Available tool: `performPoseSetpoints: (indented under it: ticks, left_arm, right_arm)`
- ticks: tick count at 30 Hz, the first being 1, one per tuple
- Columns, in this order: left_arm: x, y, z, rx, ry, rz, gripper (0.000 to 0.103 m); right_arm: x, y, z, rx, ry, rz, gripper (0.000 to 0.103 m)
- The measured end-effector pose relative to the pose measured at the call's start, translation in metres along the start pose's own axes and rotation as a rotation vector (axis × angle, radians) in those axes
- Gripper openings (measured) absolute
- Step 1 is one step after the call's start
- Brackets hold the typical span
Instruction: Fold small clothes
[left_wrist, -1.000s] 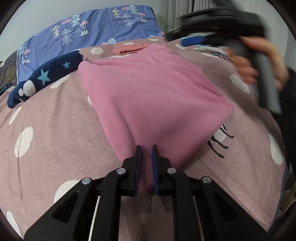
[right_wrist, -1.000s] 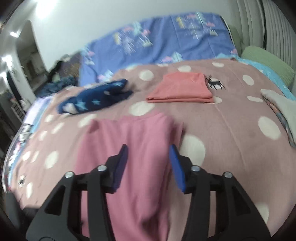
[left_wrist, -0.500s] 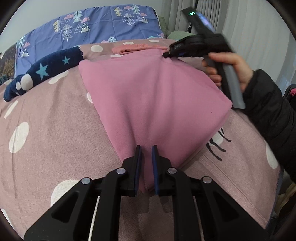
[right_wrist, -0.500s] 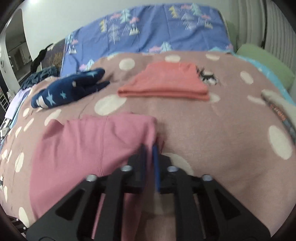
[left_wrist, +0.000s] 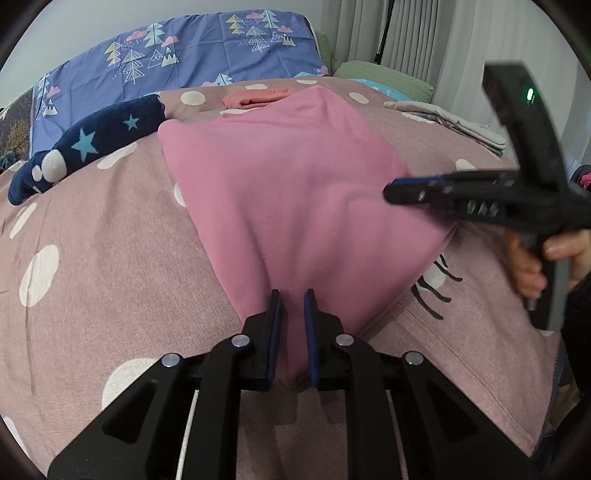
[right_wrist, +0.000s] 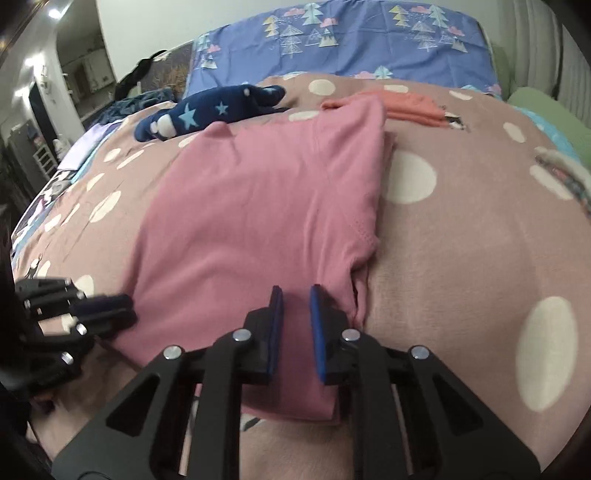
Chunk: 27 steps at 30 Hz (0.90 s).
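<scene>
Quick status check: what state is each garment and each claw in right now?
Pink cotton garment: partly folded, lying on the bed, gripped at two edges.
Left claw: shut on the pink garment's near edge.
Right claw: shut on the pink garment's corner.
Coral garment: folded flat, set aside.
Navy star-print garment: crumpled, unfolded.
Grey garment: lying at the bed's far edge.

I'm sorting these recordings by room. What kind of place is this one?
Most likely a bedroom: the work surface is a bed with a polka-dot cover, a tree-print pillow at its head, and curtains beside it.
</scene>
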<state>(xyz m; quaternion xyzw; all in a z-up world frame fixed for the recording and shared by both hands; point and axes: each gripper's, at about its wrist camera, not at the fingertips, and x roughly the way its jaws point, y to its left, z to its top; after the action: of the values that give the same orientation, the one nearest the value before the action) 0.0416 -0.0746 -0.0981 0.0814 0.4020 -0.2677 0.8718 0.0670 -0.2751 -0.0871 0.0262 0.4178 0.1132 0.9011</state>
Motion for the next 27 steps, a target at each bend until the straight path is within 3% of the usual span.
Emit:
performPoseSetpoints:
  ticks: [2, 4, 6, 7, 9, 10, 13, 15, 18, 21, 22, 24, 27]
  left_arm:
    - [-0.007, 0.001, 0.002, -0.031, -0.008, -0.003, 0.015]
    - [-0.018, 0.006, 0.004, -0.081, -0.039, -0.055, 0.022]
    - [-0.028, 0.012, 0.012, -0.125, -0.088, -0.094, 0.022]
    - [-0.029, 0.013, 0.017, -0.126, -0.093, -0.081, 0.022]
    - [-0.025, 0.016, 0.032, -0.101, -0.103, -0.005, 0.026]
    - [-0.023, 0.018, 0.038, -0.096, -0.108, 0.014, 0.033]
    - [-0.009, 0.031, 0.062, -0.12, -0.11, 0.025, 0.052]
    - [0.004, 0.04, 0.073, -0.148, -0.098, 0.051, 0.055]
    - [0.024, 0.054, 0.082, -0.198, -0.054, 0.047, 0.057]
    - [0.045, 0.071, 0.08, -0.286, -0.01, 0.003, 0.066]
    - [0.051, 0.076, 0.075, -0.31, 0.001, -0.012, 0.071]
    - [0.058, 0.084, 0.065, -0.341, -0.017, -0.051, 0.073]
    - [0.056, 0.082, 0.063, -0.329, -0.023, -0.064, 0.073]
  right_arm:
    - [-0.007, 0.007, -0.003, -0.014, 0.003, 0.053, 0.017]
    - [-0.001, 0.015, -0.015, -0.063, 0.035, 0.019, 0.019]
    - [0.005, 0.014, -0.023, -0.075, 0.03, 0.007, 0.019]
    - [0.001, 0.013, -0.022, -0.069, 0.022, 0.016, 0.019]
    - [-0.01, 0.009, -0.019, -0.04, 0.008, 0.072, 0.031]
    - [-0.02, 0.006, -0.012, -0.022, -0.025, 0.108, 0.044]
    - [-0.034, 0.002, 0.006, -0.042, -0.089, 0.069, 0.047]
    - [-0.034, -0.004, 0.017, -0.041, -0.111, 0.04, 0.049]
    - [-0.02, -0.028, 0.037, 0.038, -0.098, 0.033, 0.051]
    - [0.003, -0.053, 0.048, 0.132, -0.067, 0.038, 0.056]
    - [0.019, -0.063, 0.048, 0.166, -0.016, 0.053, 0.057]
    - [0.042, -0.077, 0.039, 0.258, 0.05, 0.101, 0.059]
    - [0.038, -0.074, 0.033, 0.22, 0.003, 0.121, 0.059]
